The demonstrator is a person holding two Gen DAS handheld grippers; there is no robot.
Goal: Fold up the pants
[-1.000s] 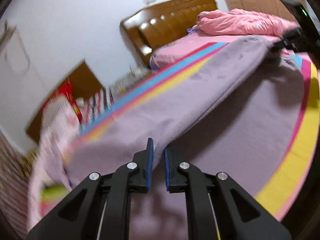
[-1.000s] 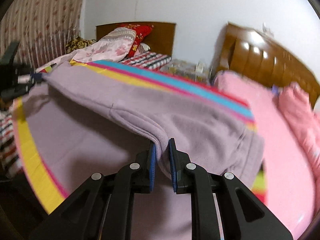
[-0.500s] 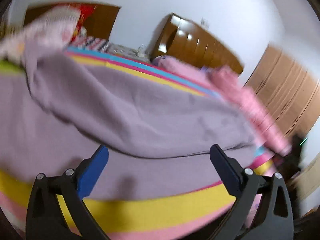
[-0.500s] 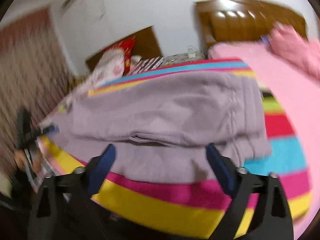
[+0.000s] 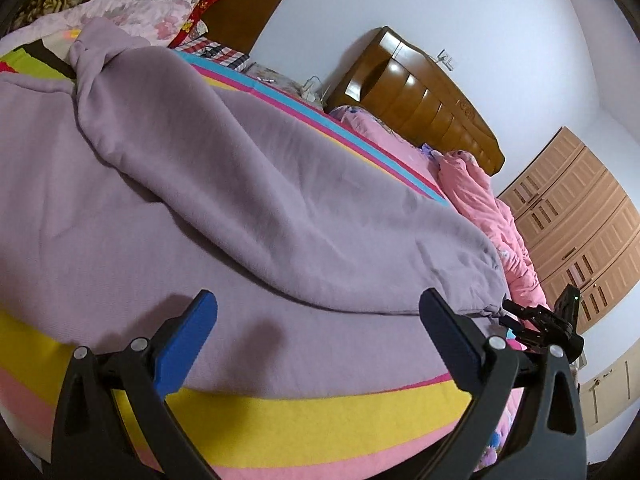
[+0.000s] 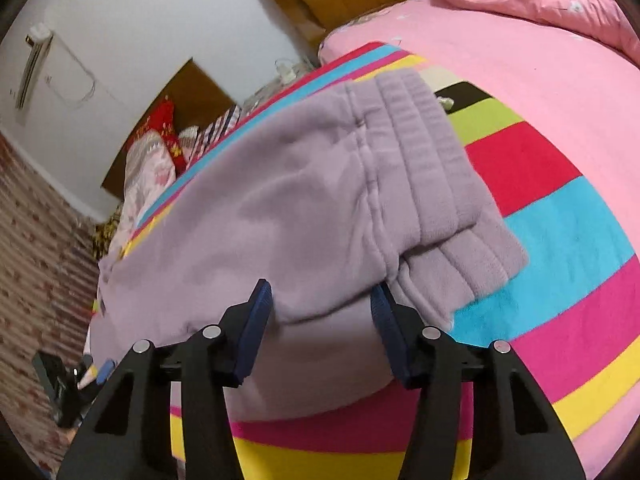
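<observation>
Pants: lilac fleece pants (image 5: 248, 184) lie on the striped blanket (image 5: 320, 408) on the bed, 1 leg folded over the other; the ribbed waistband (image 6: 432, 168) is at the right gripper's side, the cuff end (image 5: 92, 44) at the far left.
Left gripper: the left gripper (image 5: 316, 332) has its 2 blue pads spread wide just above the lower pants leg; nothing is between them.
Right gripper: the right gripper (image 6: 320, 320) has its jaws closing, half spread, and the folded edge of the pants beside the waistband lies between the pads (the pads do not press on it yet).
Blanket: stripes of yellow, magenta, cyan, red and green; it covers the pink sheet (image 6: 520, 68).
Around: a pink quilt (image 5: 488, 208) is bunched near the wooden headboard (image 5: 420, 96); a floral quilt (image 5: 132, 4) and a red pillow (image 6: 164, 124) lie on a second bed at the far side.
Behind: a wooden wardrobe (image 5: 576, 216) stands at the right wall, an air conditioner (image 6: 34, 68) hangs on the white wall.
In the way: no thing lies on the pants; the quilts are well apart from them.
</observation>
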